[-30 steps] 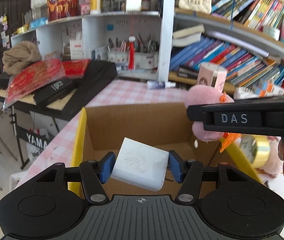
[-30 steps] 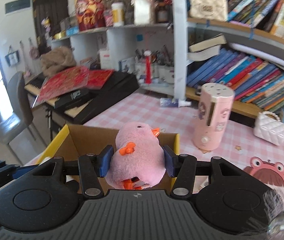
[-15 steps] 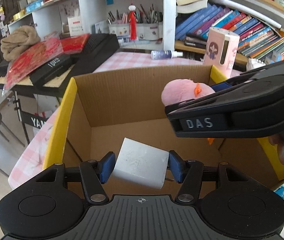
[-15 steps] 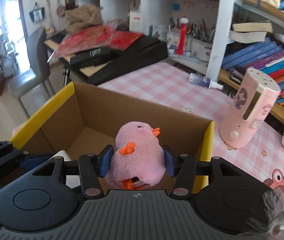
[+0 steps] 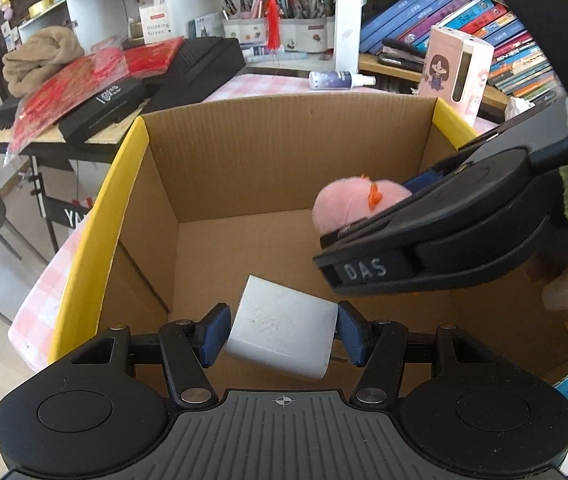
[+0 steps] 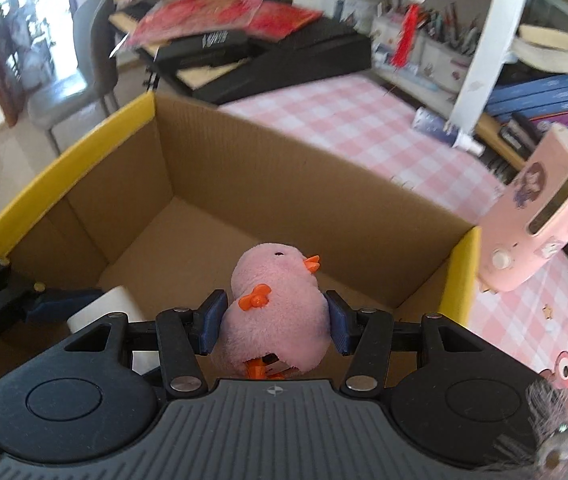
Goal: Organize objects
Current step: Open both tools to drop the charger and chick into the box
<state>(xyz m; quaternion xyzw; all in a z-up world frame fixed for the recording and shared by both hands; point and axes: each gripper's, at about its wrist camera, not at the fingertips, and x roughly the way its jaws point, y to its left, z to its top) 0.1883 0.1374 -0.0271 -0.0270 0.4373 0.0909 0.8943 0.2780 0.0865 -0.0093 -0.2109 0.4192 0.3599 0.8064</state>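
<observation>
Jaws of left gripper [image 5: 281, 334] pinch white block [image 5: 281, 336], tilted, over near floor of cardboard box [image 5: 243, 168]. Right gripper [image 6: 269, 326], lettered "DAS" on its side, clamps pink plush chick [image 6: 275, 312] above box's right half. Beyond, keyboard stand reads "YA…"; white shelf box [image 5: 157, 28] reads "Drinking Straws".

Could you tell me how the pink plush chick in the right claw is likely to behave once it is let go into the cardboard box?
The pink plush chick looks soft: its fuzzy sides sit squeezed between the right claw pads, so it probably springs back. It seems light and unlikely to break. Its rounded body may tip or roll a little on the flat floor of the cardboard box.
</observation>
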